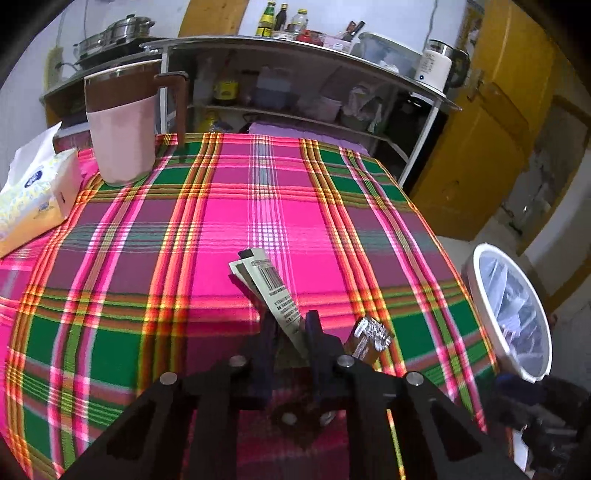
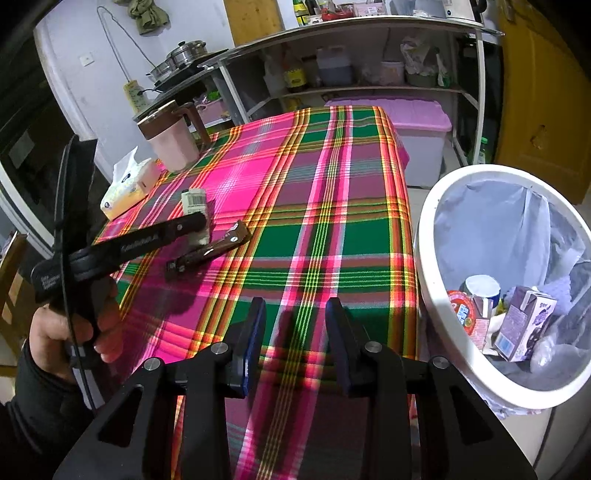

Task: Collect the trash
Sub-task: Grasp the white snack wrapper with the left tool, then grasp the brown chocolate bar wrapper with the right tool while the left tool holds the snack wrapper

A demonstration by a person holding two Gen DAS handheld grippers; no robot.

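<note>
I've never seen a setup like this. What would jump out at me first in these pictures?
Probably the loud pink-and-green plaid tablecloth that covers the whole table. Next, the left gripper, shut on a flattened white wrapper with a barcode near the middle of the cloth, a brown wrapper lying beside it. At the table's right edge stands a white bin, lined with a bag and already holding cartons.

A home kitchen: beyond the gripper, a steel shelf rack (image 1: 295, 48) carries sauce bottles (image 1: 266, 20), a steamer pot (image 1: 125, 27) and an electric kettle (image 1: 436, 64), behind a plaid-clothed bench (image 1: 221, 206).
</note>
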